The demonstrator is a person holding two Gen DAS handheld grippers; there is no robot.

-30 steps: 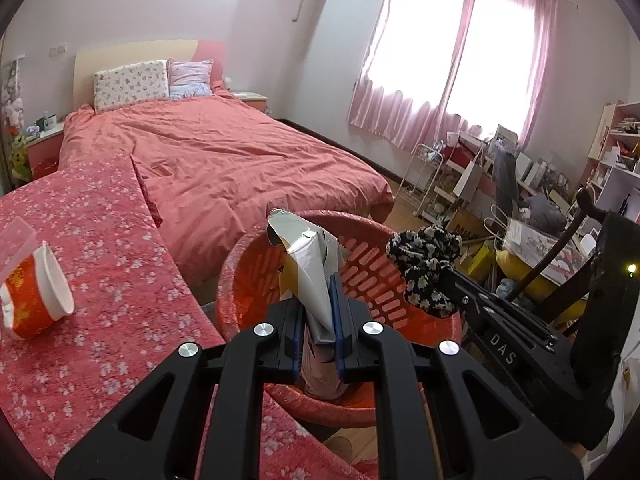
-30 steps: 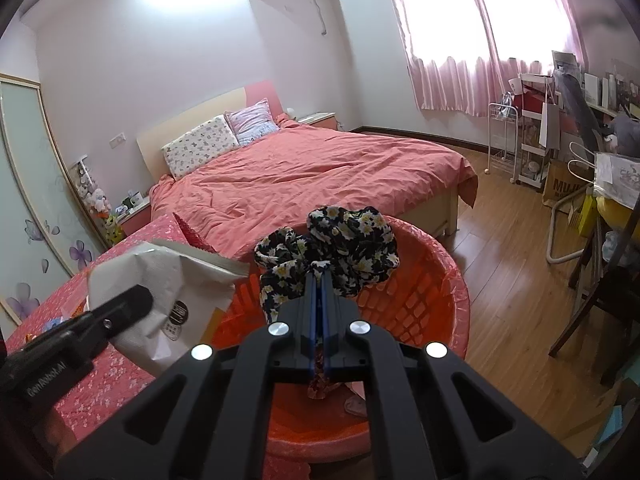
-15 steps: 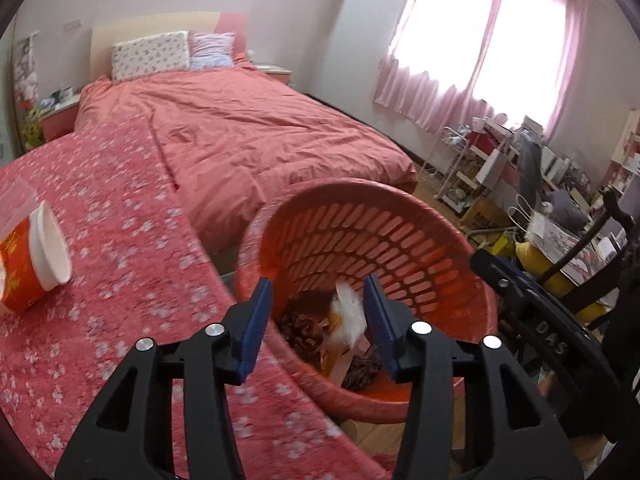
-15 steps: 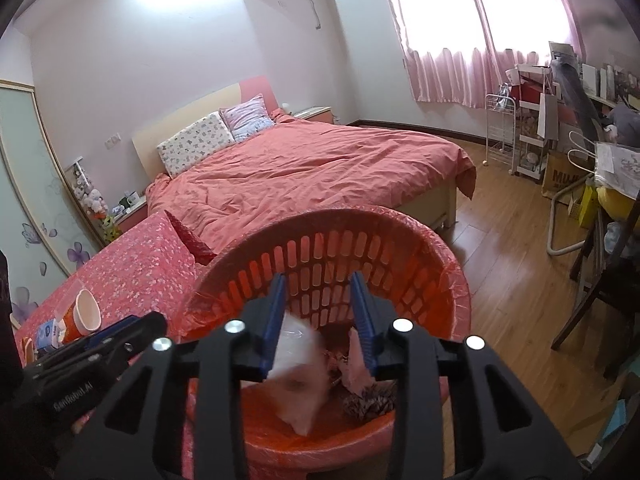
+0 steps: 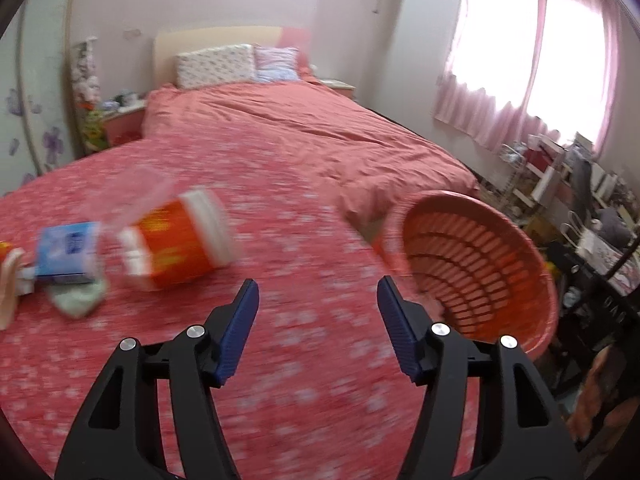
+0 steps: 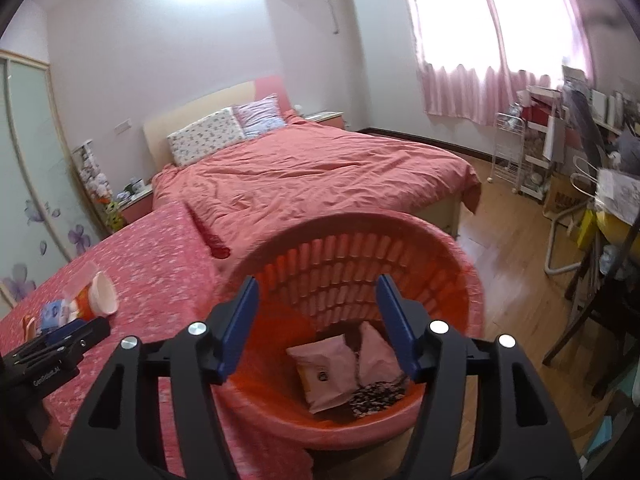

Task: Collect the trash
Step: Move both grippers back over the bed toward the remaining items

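My left gripper (image 5: 316,300) is open and empty over the pink flowered table (image 5: 304,360). An orange paper cup (image 5: 176,240) lies on its side ahead to the left, next to a blue packet (image 5: 66,254) and a greenish cloth (image 5: 78,298). The orange basket (image 5: 472,264) stands at the right. My right gripper (image 6: 316,300) is open and empty above the basket (image 6: 352,256). Inside lie a pale paper bag (image 6: 326,374) and a black flowered scrunchie (image 6: 376,394). The cup (image 6: 98,300) and the left gripper's body (image 6: 52,354) show at the left.
A bed with a pink cover (image 6: 304,176) stands behind the table. A wooden floor (image 6: 516,280), a white rack (image 6: 516,152) and a cluttered desk with chairs (image 6: 600,216) lie to the right. A wardrobe with flower decals (image 6: 28,200) is at the left.
Both grippers opened and dropped the paper bag and the scrunchie into the basket. The left gripper then swung left toward the cup on the table. The right gripper stays over the basket.
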